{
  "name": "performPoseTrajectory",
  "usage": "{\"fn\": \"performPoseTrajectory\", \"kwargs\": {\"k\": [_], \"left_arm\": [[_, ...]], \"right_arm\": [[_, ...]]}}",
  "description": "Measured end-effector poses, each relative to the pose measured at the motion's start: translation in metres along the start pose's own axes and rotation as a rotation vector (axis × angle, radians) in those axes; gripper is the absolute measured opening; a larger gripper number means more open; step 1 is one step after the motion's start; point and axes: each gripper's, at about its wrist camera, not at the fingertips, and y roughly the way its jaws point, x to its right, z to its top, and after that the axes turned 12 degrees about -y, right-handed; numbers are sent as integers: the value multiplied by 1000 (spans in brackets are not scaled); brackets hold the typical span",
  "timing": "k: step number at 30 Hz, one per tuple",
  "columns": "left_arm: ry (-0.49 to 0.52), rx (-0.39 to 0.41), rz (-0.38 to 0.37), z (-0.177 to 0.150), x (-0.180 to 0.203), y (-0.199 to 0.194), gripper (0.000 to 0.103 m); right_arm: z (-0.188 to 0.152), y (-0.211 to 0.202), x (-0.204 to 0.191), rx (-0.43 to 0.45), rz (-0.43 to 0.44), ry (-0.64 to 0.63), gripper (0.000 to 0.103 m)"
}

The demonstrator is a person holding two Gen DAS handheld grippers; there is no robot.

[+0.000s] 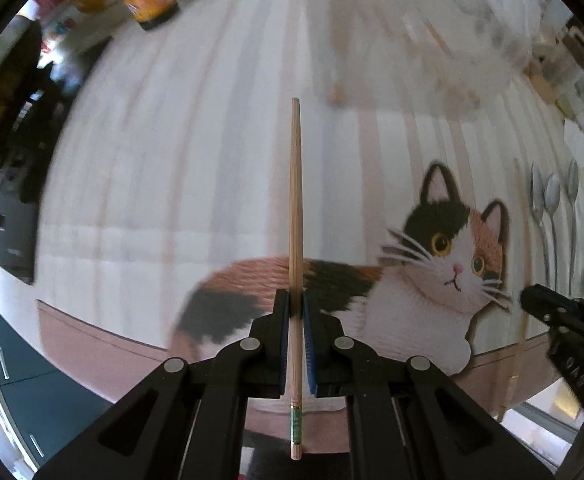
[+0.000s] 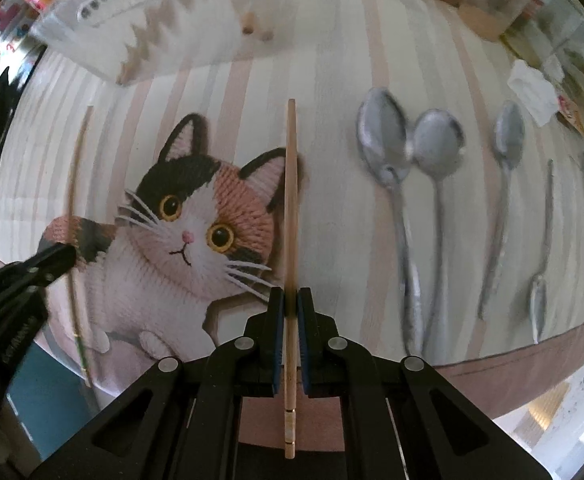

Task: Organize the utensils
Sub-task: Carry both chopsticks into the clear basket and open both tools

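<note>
Two chopsticks are up off the worktop, one clamped in each gripper. On the left, the left gripper has its fingers drawn narrow onto a pale wooden chopstick with a green band near its butt; the stick runs straight out along the fingers, tip forward, over the cat-print cloth. On the right, the right gripper pinches a second chopstick the same way — this one plain wood, lying likewise along its fingers. Ahead and beyond both tips sits a clear organizer tray, blurred, with what look like chopstick ends already in it. Right of the right fingers lie the spoons, handles toward the camera, side by side on the cloth. Judged from the task, each stick must go forward, long axis kept in line with the tray's slot — neither gripper is clearly the nearer.
</note>
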Motion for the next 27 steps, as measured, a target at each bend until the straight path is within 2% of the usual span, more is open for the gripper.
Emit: {"fn": "performPoseTrajectory", "kwargs": {"k": [7, 10, 13, 16, 19, 22, 27], "left_arm": [[-69, 153, -14, 17, -32, -72, 4], [-96, 222, -47, 33, -41, -108, 4], [-92, 268, -111, 56, -37, -142, 4], [-100, 262, -223, 87, -30, -164, 4], [-75, 256, -281, 119, -15, -177, 5], [-55, 215, -315, 151, 4, -175, 5], [-60, 88, -340, 197, 30, -139, 5]], "right_arm": [[-7, -60, 19, 136, 27, 35, 7], [-4, -91, 25, 198, 56, 41, 7], [12, -126, 30, 264, 101, 32, 7], [40, -155, 30, 311, 140, 0, 7], [77, -167, 24, 345, 143, -26, 7], [119, -171, 29, 346, 163, -24, 7], [182, -163, 39, 309, 170, -9, 7]]}}
